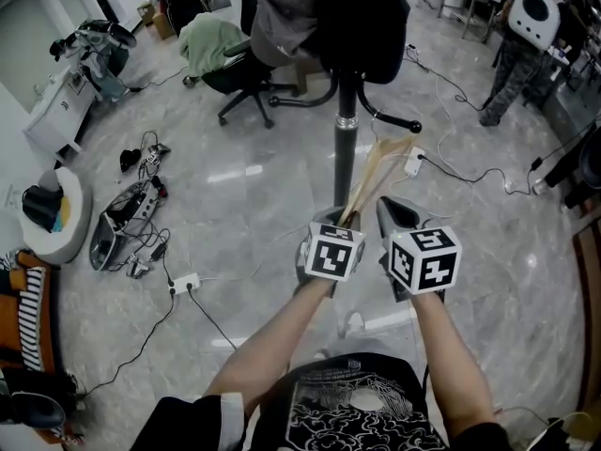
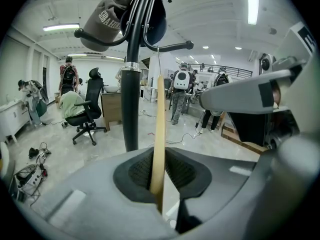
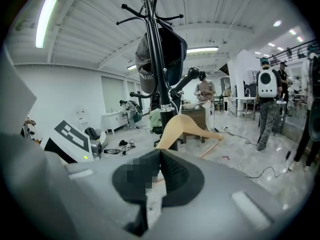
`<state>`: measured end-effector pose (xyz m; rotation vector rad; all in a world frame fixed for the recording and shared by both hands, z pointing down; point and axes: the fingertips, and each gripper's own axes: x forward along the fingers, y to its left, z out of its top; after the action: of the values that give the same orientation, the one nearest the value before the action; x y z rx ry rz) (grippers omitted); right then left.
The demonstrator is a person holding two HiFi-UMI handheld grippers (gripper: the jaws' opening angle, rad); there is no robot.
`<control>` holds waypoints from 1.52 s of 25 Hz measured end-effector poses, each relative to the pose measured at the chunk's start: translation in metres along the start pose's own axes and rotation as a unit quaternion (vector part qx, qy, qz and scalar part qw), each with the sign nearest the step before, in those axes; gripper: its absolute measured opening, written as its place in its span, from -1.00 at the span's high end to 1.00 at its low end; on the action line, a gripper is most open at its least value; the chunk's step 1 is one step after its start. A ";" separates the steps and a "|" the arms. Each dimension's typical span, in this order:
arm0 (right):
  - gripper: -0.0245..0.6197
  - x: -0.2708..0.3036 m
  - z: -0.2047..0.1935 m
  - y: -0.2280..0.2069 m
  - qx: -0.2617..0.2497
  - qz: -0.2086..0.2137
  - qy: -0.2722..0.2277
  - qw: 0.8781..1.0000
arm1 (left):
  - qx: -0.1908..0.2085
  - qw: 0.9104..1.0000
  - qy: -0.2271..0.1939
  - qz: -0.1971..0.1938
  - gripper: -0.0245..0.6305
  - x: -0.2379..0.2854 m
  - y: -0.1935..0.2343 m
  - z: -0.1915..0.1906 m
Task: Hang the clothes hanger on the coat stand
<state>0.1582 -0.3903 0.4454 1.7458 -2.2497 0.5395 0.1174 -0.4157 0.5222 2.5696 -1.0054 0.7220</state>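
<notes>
Clothes hanger [image 1: 376, 172], wooden, stands up from the left claw [image 1: 343, 222] just before the coat stand [image 1: 346, 148] in the head view, with the right claw [image 1: 399, 216] beside it. The left gripper view shows the jaws clamped on the hanger's thin edge, so it could pivot, or its hook could snag the cap [image 2: 102, 26]. In the right gripper view the jaws are closed and empty, giving no support.

We see the pale wooden clothes hanger [image 1: 377, 170] at frame centre, tilted upward, its top just beside the black coat stand [image 1: 347, 153] pole, not yet hung.
</notes>
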 end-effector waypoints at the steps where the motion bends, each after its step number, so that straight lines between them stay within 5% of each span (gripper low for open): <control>1: 0.92 0.000 0.000 0.000 0.001 0.000 0.000 1.000 | -0.003 1.000 0.003 -0.001 0.77 0.000 0.000 -0.001; 38: 0.92 -0.011 -0.005 0.017 0.006 0.004 -0.005 1.000 | -0.001 0.999 -0.045 -0.009 0.76 -0.032 -0.003 0.016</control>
<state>0.1443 -0.3750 0.4430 1.7503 -2.2662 0.5472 0.1046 -0.4033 0.4908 2.6263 -1.0076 0.6044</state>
